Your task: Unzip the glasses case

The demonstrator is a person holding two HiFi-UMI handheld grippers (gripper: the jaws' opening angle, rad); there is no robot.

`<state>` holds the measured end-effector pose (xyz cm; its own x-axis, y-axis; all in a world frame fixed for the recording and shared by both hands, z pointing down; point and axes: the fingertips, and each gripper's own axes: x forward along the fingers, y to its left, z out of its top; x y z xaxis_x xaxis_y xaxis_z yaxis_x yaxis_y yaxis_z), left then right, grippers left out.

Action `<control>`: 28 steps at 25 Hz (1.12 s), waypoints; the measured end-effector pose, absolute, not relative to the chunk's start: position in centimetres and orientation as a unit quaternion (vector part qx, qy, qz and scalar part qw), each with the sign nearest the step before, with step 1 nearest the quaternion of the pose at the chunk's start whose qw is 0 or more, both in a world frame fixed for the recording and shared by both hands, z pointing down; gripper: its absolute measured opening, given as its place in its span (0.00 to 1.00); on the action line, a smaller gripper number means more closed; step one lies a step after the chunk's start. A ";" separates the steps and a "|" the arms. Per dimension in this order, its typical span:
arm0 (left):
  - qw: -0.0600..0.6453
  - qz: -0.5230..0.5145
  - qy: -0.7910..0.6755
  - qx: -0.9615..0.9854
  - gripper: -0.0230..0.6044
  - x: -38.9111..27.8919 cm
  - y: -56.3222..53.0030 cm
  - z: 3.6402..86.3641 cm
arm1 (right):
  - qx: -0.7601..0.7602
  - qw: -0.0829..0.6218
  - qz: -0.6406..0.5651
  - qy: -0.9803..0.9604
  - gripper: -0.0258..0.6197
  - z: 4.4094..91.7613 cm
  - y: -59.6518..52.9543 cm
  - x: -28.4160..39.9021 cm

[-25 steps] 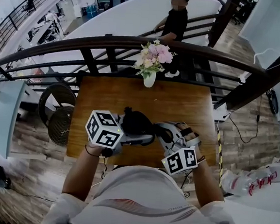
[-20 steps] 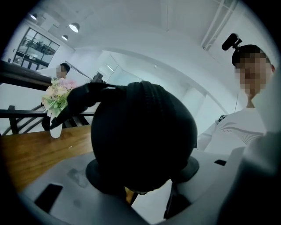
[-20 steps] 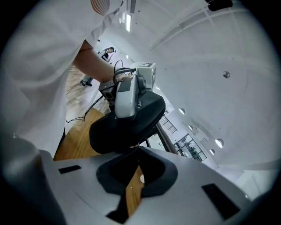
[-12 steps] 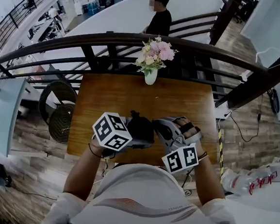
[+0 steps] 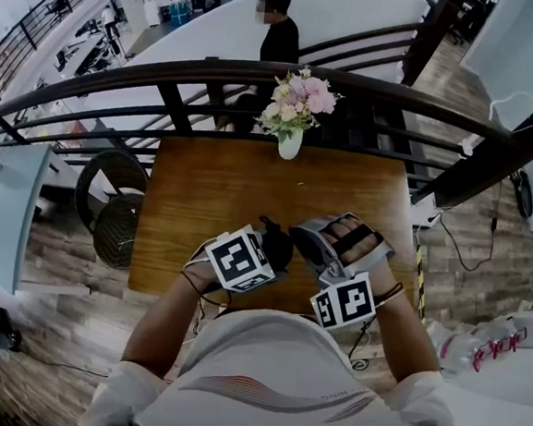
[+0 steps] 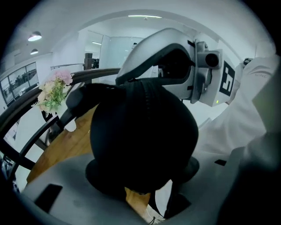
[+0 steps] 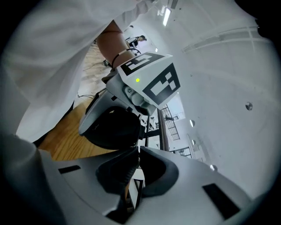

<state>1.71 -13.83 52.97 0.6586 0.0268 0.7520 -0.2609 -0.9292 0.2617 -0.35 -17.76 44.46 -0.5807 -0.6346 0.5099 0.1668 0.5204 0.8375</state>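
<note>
Black rounded glasses case (image 6: 142, 140), gripped end-on

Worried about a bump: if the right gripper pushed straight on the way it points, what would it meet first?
Most likely the black glasses case, clamped in the left gripper, just ahead of the right gripper with its shut jaws; depth is hard to judge.

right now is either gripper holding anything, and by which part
Left gripper grips the black glasses case across its rounded end. Right gripper is shut, nothing discernible in it.
</note>
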 end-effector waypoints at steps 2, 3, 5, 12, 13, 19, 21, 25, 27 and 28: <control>0.165 0.433 -0.071 0.883 0.45 1.5 -13.9 54.0 | 0.136 0.445 -0.478 -0.745 0.14 45.0 -17.6 -0.5; 0.155 0.446 -0.076 0.878 0.45 1.4 -14.2 54.4 | 0.128 0.452 -0.484 -0.739 0.14 45.3 -17.4 -0.5; 0.138 0.469 -0.081 0.869 0.45 1.2 -14.5 55.2 | 0.113 0.462 -0.495 -0.727 0.14 45.8 -17.2 -0.7; 0.168 0.509 -0.038 0.843 0.45 0.8 -12.5 57.4 | 0.086 0.478 -0.508 -0.711 0.15 47.1 -16.2 -1.1; 0.176 0.514 -0.029 0.839 0.45 0.8 -12.1 57.7 | 0.084 0.479 -0.508 -0.711 0.15 47.3 -16.0 -1.1; 0.198 0.453 -0.025 0.869 0.45 2.0 -12.1 57.3 | 0.123 0.464 -0.481 -0.734 0.17 46.8 -16.7 -1.1; 0.209 0.385 -0.052 0.897 0.45 2.9 -13.3 56.2 | 0.166 0.454 -0.450 -0.751 0.24 45.8 -17.9 -0.5; 0.219 0.223 -0.150 0.938 0.45 2.8 -17.5 52.1 | 0.284 0.403 -0.346 -0.798 0.32 43.9 -20.5 2.0; 0.187 0.154 -0.209 0.947 0.45 1.5 -19.8 49.3 | 0.358 0.344 -0.261 -0.828 0.25 42.8 -21.8 3.7; 0.167 0.126 -0.241 0.948 0.45 0.6 -20.8 48.0 | 0.392 0.311 -0.216 -0.838 0.23 42.2 -22.3 4.7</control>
<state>0.60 -20.83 48.00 0.8517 -0.4155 0.3193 -0.4996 -0.8277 0.2554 4.72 -22.29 42.23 -0.4993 -0.7922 0.3510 -0.5236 0.5986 0.6062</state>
